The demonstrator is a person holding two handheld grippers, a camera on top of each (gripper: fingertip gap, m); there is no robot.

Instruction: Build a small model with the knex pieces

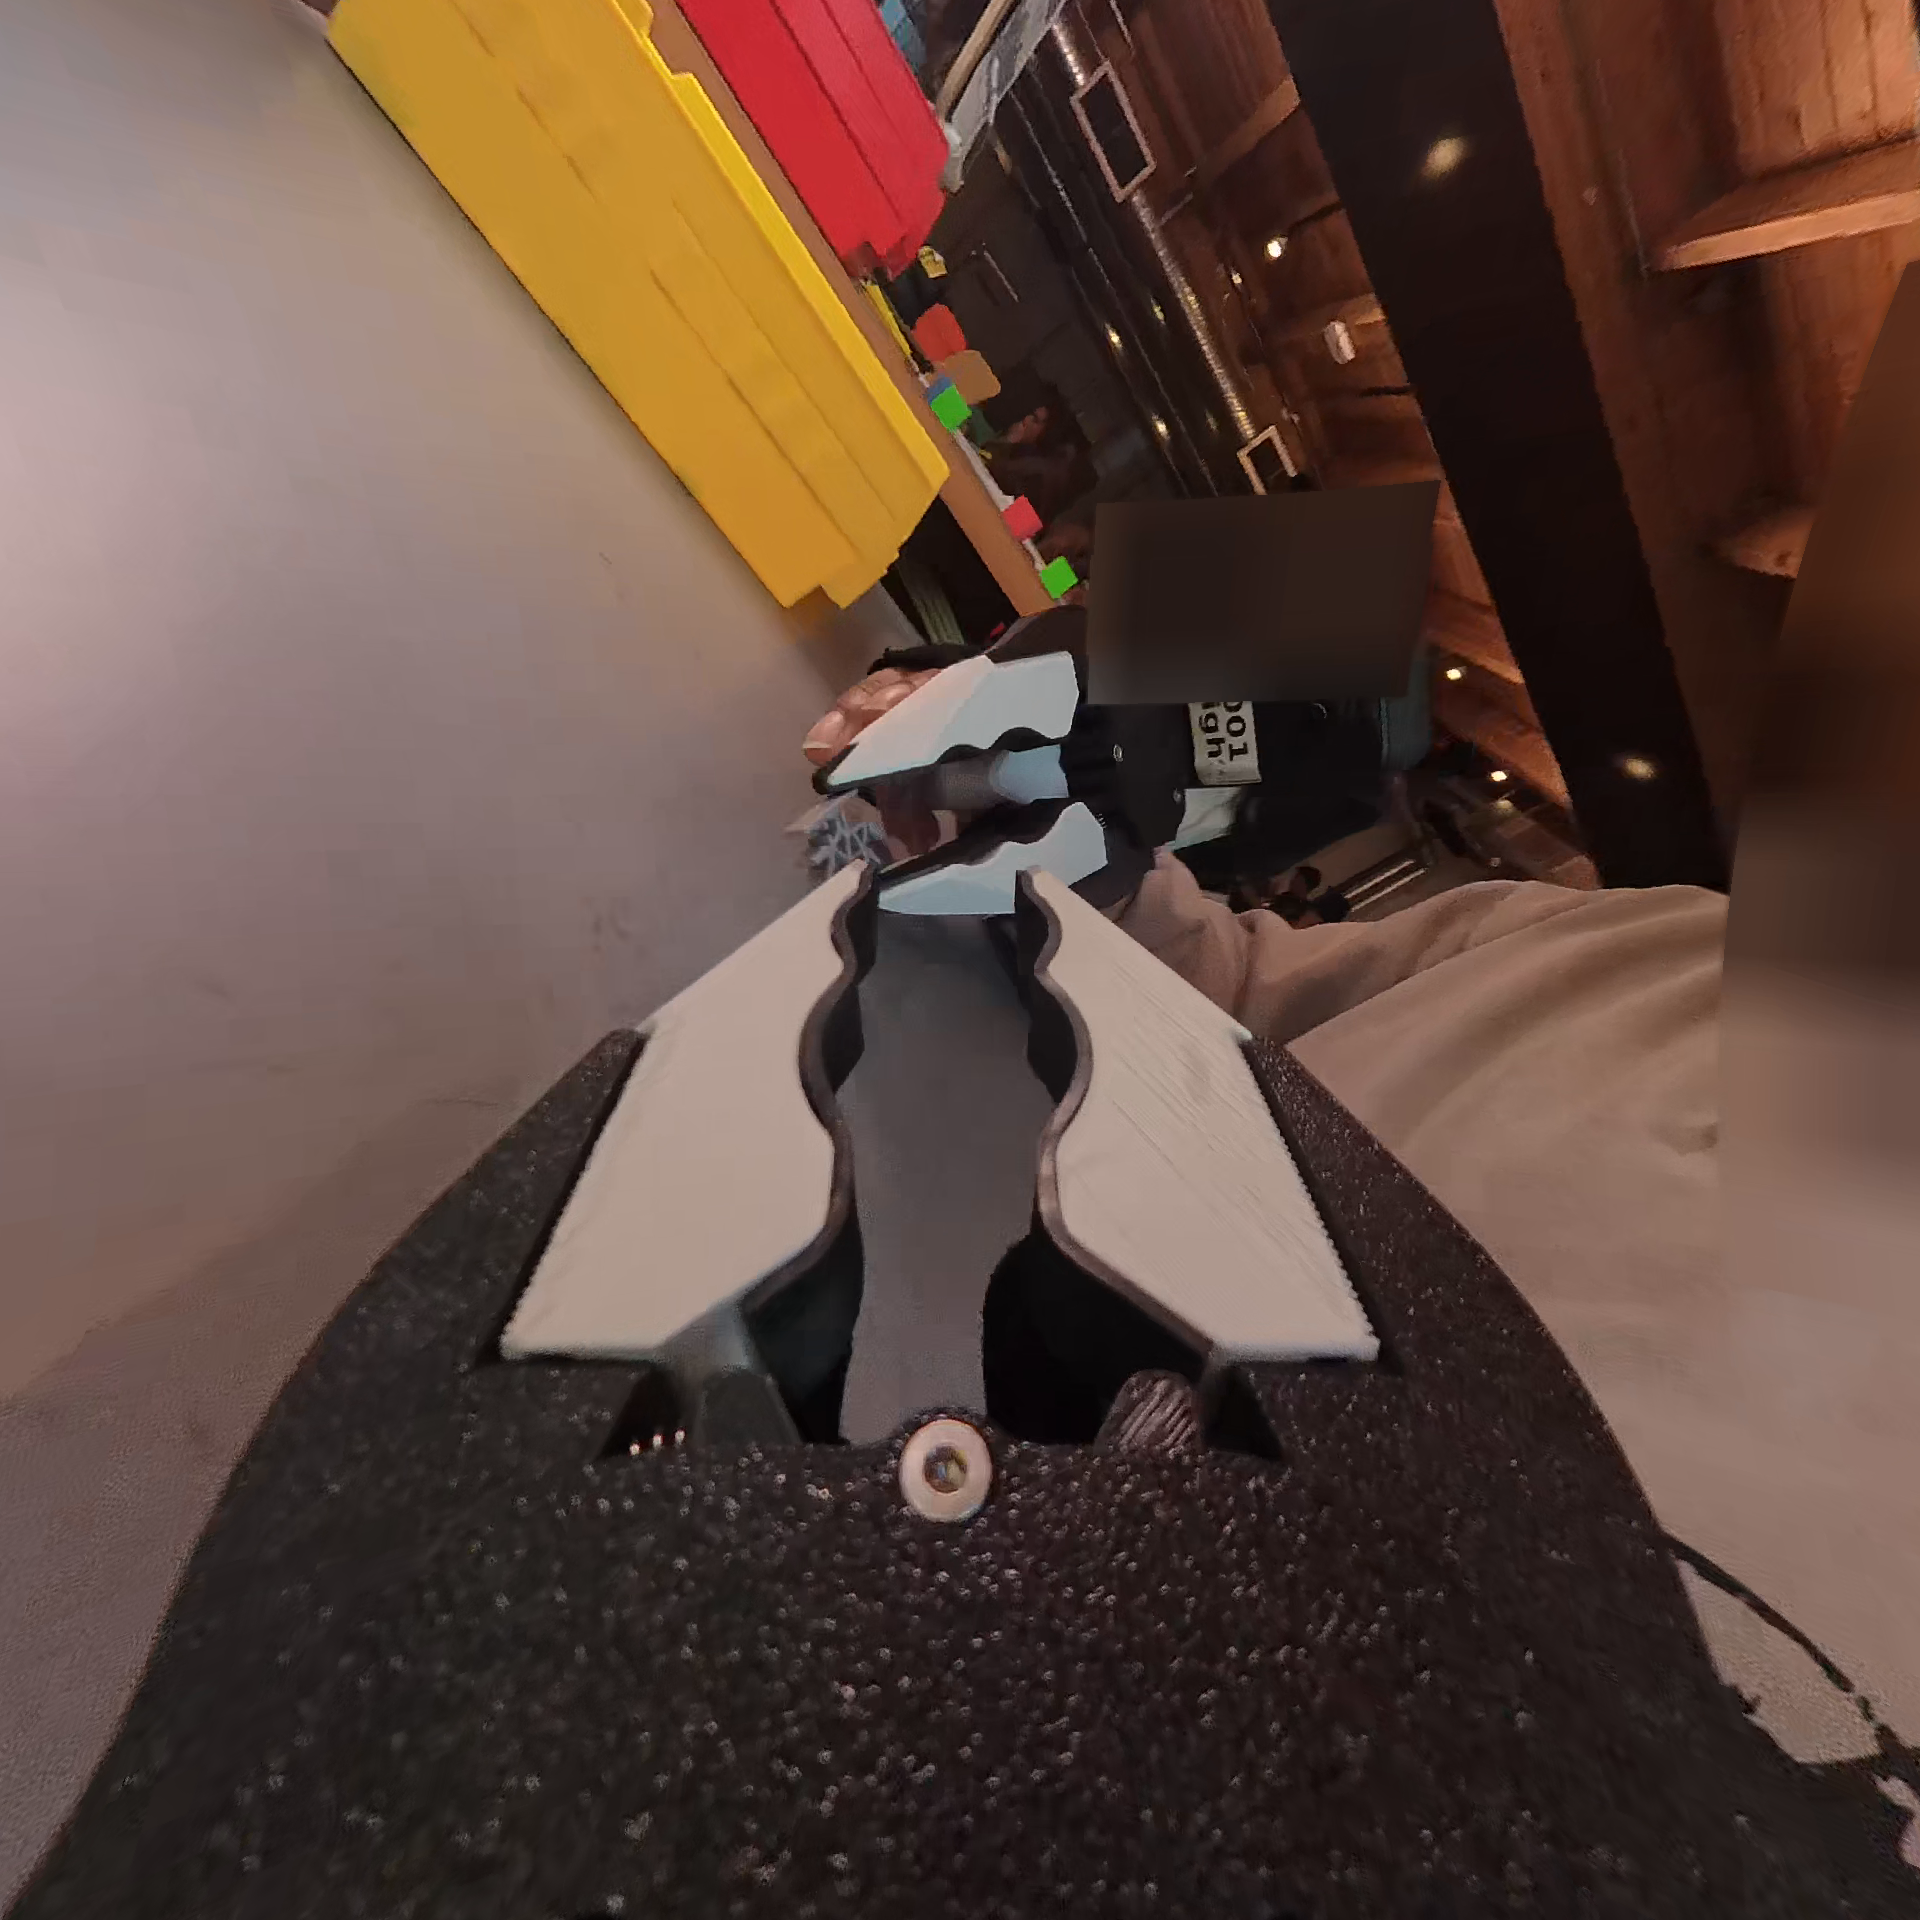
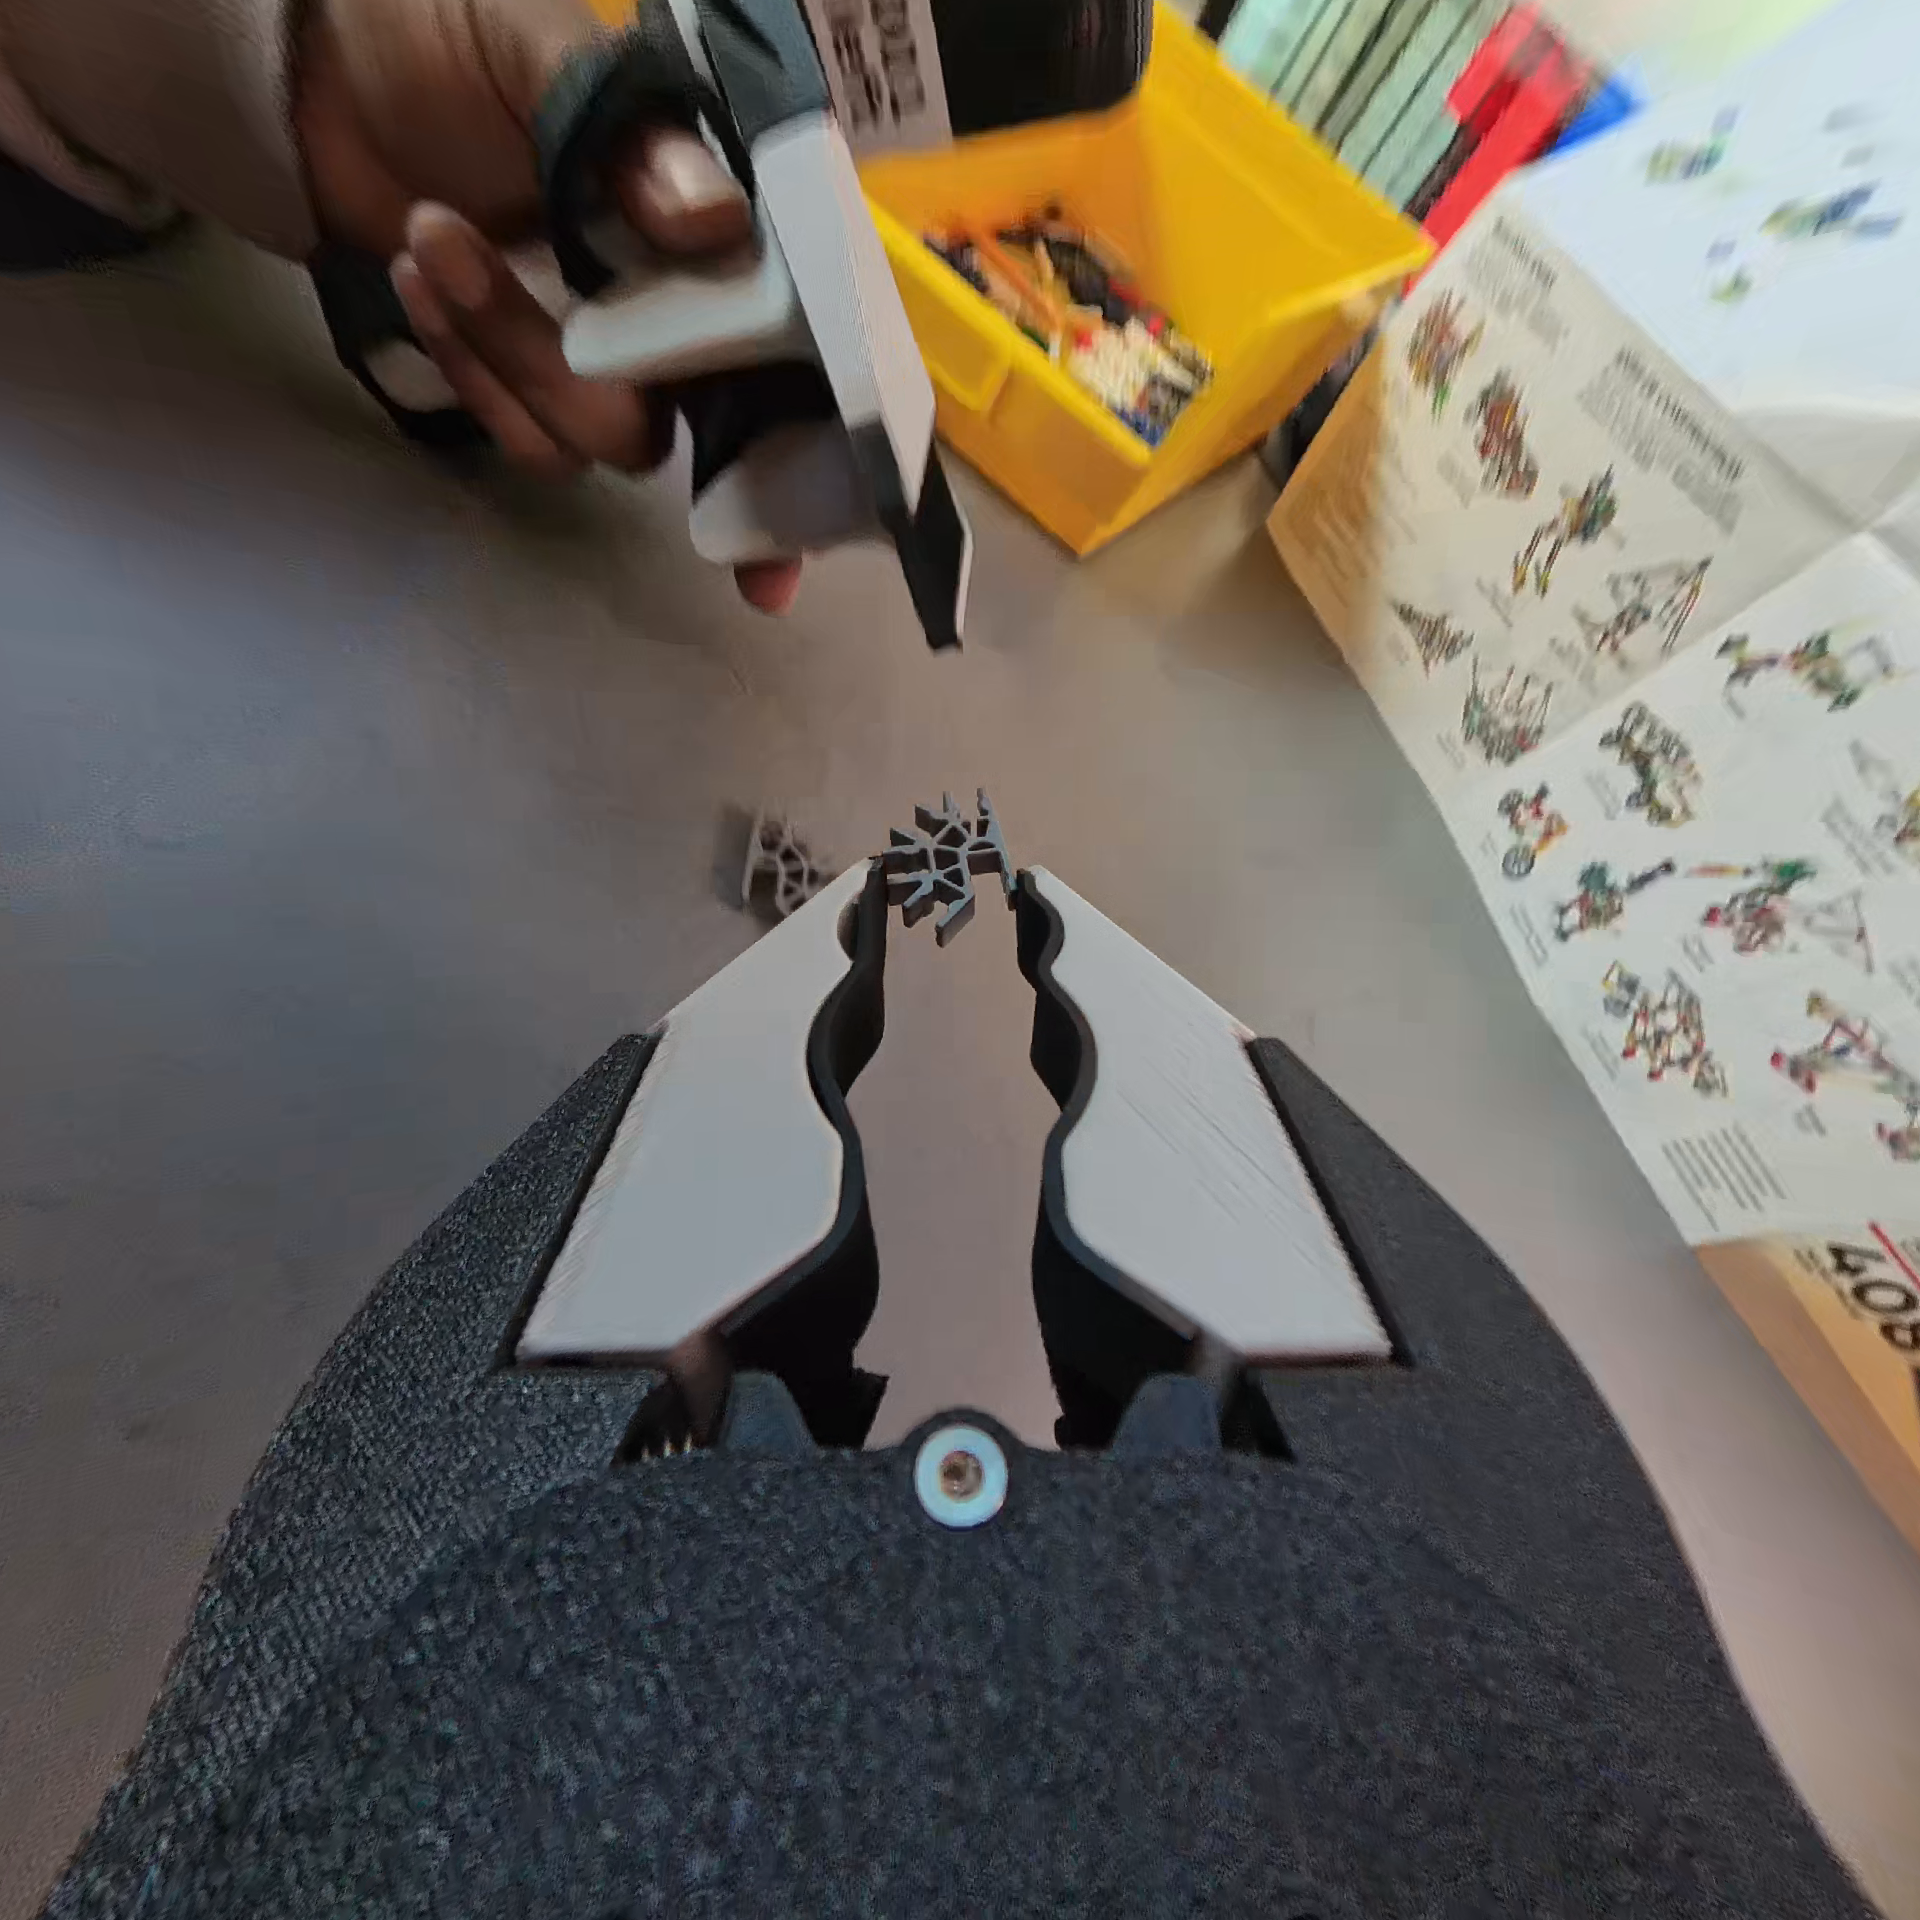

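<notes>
In the right wrist view my right gripper (image 2: pixel 943 873) is shut on a dark grey snowflake-shaped connector (image 2: pixel 940 862). Both pads press on its sides and it sits just above the grey table (image 2: pixel 312 831). A second, lighter grey connector (image 2: pixel 774 868) lies on the table just left of the fingertips. My left gripper (image 1: pixel 945 883) is open with nothing between its fingers. It points at the right gripper (image 1: pixel 857 826), which is close ahead of it. In the right wrist view the left gripper (image 2: pixel 935 582) hangs blurred above the held connector, in a person's hand (image 2: pixel 499 312).
A yellow bin (image 2: pixel 1299 239) of small mixed parts stands at the back right. A folded instruction sheet (image 2: pixel 1662 727) lies on the right over a cardboard box (image 2: pixel 1829 1371). Yellow bins (image 1: pixel 675 312) and red bins (image 1: pixel 831 125) line the table's far side. The left gripper's tips are roughly 5 cm from the right gripper's.
</notes>
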